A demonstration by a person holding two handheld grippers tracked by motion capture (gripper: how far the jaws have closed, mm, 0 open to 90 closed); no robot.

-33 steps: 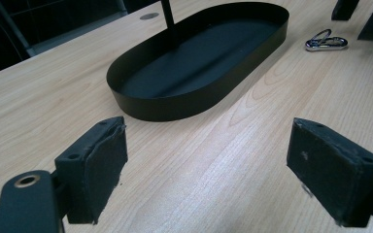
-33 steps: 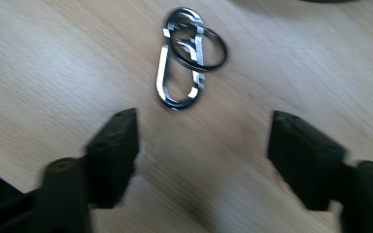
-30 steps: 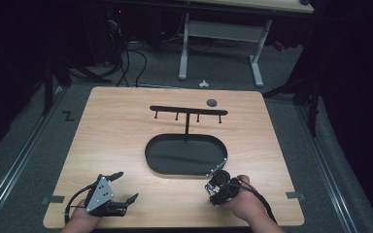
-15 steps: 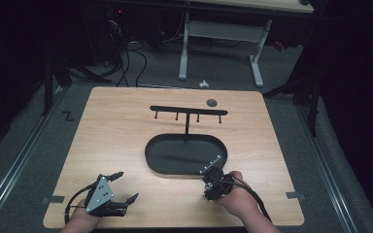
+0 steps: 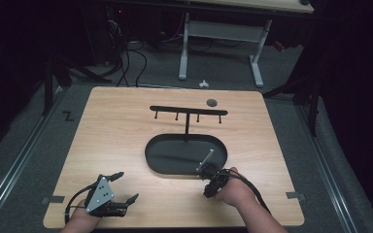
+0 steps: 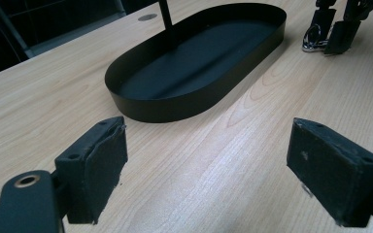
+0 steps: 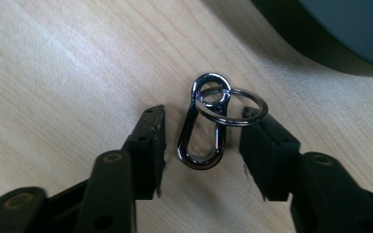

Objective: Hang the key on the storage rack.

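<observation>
While spread fingers (image 7: pixel 267 145) flank it untouched, the dark glossy carabiner (image 7: pixel 205 127) carries a silver ring (image 7: pixel 238 108).

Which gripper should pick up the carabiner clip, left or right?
Right. The right gripper already straddles the carabiner clip on the table, jaws not yet pressing. The left gripper sits open, well away from it.

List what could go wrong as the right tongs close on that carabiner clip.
The carabiner lies flat on the table, apart from both pads of the right tongs, so they may skid over the thin metal. Its split ring rests over the right pad's tip and could snag. The black tray sits close behind; a nudge could push the clip against its wall.
</observation>
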